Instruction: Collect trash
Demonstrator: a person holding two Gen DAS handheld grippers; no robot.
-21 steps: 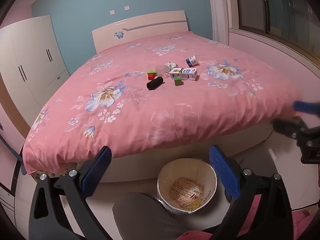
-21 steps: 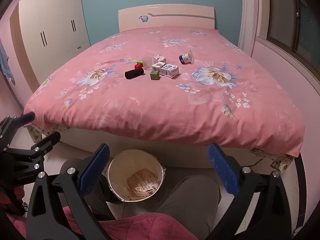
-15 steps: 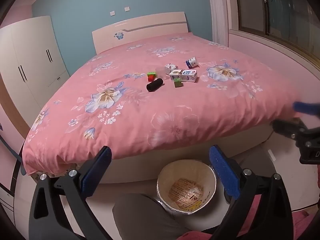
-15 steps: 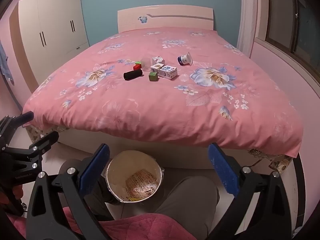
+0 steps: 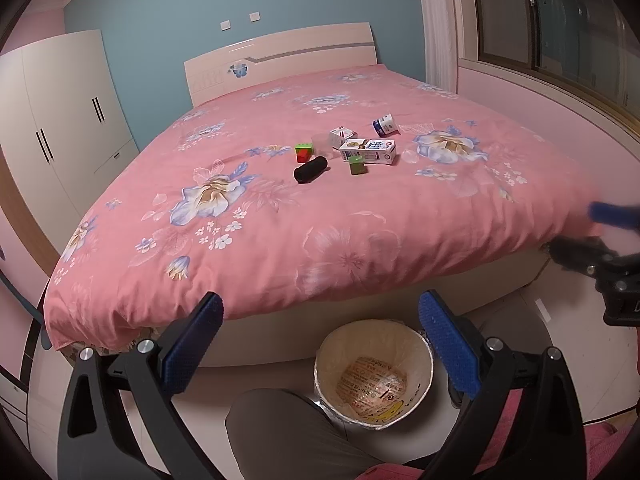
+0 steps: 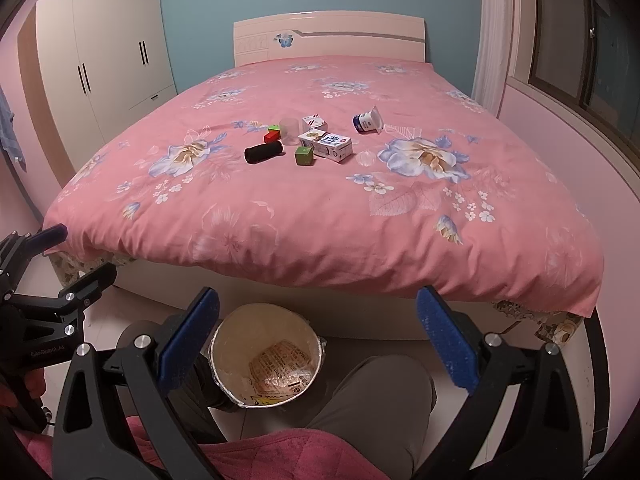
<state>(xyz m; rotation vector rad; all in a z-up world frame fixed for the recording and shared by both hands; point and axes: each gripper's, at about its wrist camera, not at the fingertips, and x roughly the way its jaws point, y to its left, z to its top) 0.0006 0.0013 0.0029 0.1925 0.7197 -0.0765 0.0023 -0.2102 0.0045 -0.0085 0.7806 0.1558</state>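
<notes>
The left gripper [image 5: 320,340] and right gripper [image 6: 318,338] both hang with jaws spread wide, holding nothing, over the floor at the foot of the bed [image 6: 360,220]. Just below and between the fingers of each stands the lined trash bin [image 6: 266,354], with printed wrappers at its bottom, beside the person's knee [image 6: 380,400]. The bed's edge overhangs just ahead; beyond it lies open pink quilt. Farther ahead, mid-bed, cluster the milk carton [image 6: 326,145], yogurt cup [image 6: 367,121], small box [image 6: 315,123], clear cup [image 6: 290,131], black roll [image 6: 263,152] and coloured blocks [image 6: 304,156].
</notes>
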